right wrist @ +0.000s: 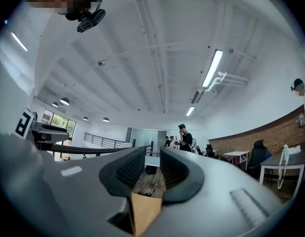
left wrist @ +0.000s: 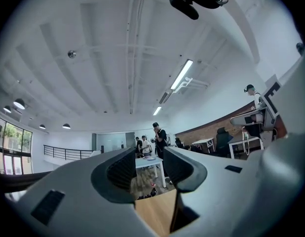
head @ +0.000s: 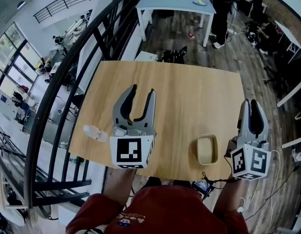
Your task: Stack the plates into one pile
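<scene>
1. The left gripper holds its jaws wide apart with nothing between them. Its own view shows only bare tabletop and the far room through the gap.
2. The right gripper holds its jaws a narrower gap apart. They are also empty, and its own view shows wood and floor between the ribbed pads.
3. A beige plate with rounded corners lies on the wooden table close to the near edge. It is between the 2 grippers and nearer the right one, and neither touches it. Whether it is 1 plate or several nested together cannot be told.
4. The left gripper is above the table's near left part. The right gripper is at the table's right edge.
5. Each gripper carries a marker cube at its near end, the left and the right.
6. A black railing curves along the left side of the table.
7. Beyond the table stands a pale blue table, with a person in dark clothes beside it.
</scene>
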`<move>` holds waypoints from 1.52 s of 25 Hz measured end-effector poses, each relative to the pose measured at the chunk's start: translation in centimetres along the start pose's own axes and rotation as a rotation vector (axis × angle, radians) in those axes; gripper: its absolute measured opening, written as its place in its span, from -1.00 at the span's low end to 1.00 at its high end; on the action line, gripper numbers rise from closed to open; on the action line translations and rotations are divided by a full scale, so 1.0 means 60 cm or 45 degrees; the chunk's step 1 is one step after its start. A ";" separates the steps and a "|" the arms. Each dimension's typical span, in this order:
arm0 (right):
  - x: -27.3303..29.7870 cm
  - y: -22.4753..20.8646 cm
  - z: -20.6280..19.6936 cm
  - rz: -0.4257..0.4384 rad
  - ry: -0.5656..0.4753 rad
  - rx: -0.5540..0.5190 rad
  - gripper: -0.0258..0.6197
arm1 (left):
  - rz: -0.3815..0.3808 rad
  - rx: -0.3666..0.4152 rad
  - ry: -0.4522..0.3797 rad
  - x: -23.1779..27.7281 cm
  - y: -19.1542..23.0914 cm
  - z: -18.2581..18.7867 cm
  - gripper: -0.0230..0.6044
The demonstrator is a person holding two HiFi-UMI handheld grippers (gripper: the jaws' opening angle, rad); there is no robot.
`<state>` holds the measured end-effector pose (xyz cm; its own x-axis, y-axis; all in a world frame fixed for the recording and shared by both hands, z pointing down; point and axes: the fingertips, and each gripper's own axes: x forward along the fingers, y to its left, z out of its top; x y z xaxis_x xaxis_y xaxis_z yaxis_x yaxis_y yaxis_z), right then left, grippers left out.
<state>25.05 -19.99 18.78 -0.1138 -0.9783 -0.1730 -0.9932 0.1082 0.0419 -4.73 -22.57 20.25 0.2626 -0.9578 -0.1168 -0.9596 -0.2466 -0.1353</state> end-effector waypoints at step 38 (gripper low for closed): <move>0.042 0.043 -0.030 0.070 -0.023 -0.044 -0.89 | -0.014 -0.029 -0.076 0.024 -0.006 0.010 -0.91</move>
<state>22.27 -22.49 20.24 -0.1689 -0.9676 -0.1876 -0.9842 0.1552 0.0858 -3.98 -23.76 19.52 0.2781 -0.9447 -0.1737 -0.9585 -0.2611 -0.1149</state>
